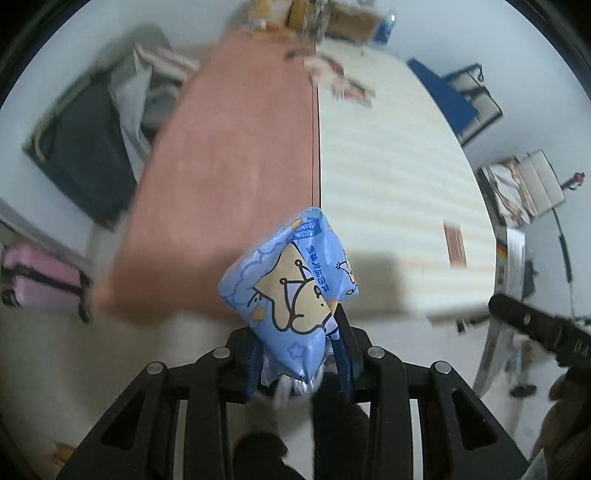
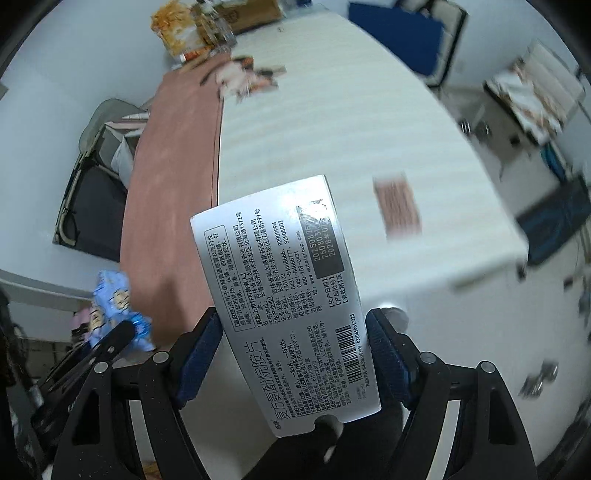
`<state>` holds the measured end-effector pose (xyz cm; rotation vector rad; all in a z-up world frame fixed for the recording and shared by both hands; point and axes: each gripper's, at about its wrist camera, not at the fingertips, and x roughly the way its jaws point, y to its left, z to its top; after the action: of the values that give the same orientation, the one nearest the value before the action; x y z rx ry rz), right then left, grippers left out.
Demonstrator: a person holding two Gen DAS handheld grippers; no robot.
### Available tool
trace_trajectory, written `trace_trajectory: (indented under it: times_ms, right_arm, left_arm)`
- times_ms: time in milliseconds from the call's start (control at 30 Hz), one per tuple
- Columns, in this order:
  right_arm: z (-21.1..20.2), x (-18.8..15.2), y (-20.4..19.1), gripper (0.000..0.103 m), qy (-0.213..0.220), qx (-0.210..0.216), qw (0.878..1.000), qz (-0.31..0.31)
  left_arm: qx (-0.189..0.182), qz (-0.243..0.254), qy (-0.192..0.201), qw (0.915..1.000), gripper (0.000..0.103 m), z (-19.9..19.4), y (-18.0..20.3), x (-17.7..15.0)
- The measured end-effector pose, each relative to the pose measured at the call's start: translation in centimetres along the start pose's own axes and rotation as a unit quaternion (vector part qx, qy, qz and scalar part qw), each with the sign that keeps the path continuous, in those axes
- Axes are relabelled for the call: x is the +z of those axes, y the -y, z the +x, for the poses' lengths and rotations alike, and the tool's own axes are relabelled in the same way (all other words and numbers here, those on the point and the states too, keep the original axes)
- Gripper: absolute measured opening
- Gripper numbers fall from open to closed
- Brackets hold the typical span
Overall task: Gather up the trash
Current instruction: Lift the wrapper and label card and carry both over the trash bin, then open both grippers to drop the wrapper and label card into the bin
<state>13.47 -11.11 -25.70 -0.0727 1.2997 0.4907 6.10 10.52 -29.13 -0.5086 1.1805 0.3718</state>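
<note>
My left gripper is shut on a blue snack wrapper with a cartoon print, held above the near end of the table. It also shows in the right wrist view, at the lower left. My right gripper is shut on a silver medicine box printed with black text and a barcode, held above the near table edge. The right gripper's body shows at the right in the left wrist view. More wrappers lie at the far end of the table; they also show in the right wrist view.
The table is half reddish-brown and half cream striped. A small brown card lies on the cream half. Cardboard boxes and snack bags stand at the far end. A dark bin and a pink suitcase stand left of the table.
</note>
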Motion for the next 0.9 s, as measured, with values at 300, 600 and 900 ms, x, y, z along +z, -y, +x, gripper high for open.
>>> trace_trajectory:
  times_ms: [300,600,900]
  right_arm:
    - [10.4,-14.1,4.2,0.08,-0.098,0.019,0.992,0.078]
    - [32.1,-23.1,12.0,0.08,-0.167,0.019,0.971,0.168]
    - [48.3,-26.0,15.3,0.081,-0.191,0.022,0.963,0.188]
  left_arm:
    - [-0.107,-0.069,-0.129,0.9834,0.03,10.3,-4.0,-8.3]
    - [-0.102,-0.116,-0.218,0.9637,0.03,32.5,-7.3,-14.9]
    - [-0.027,-0.066,-0.221,0.9726,0.102,44.8,-8.3,-18.9]
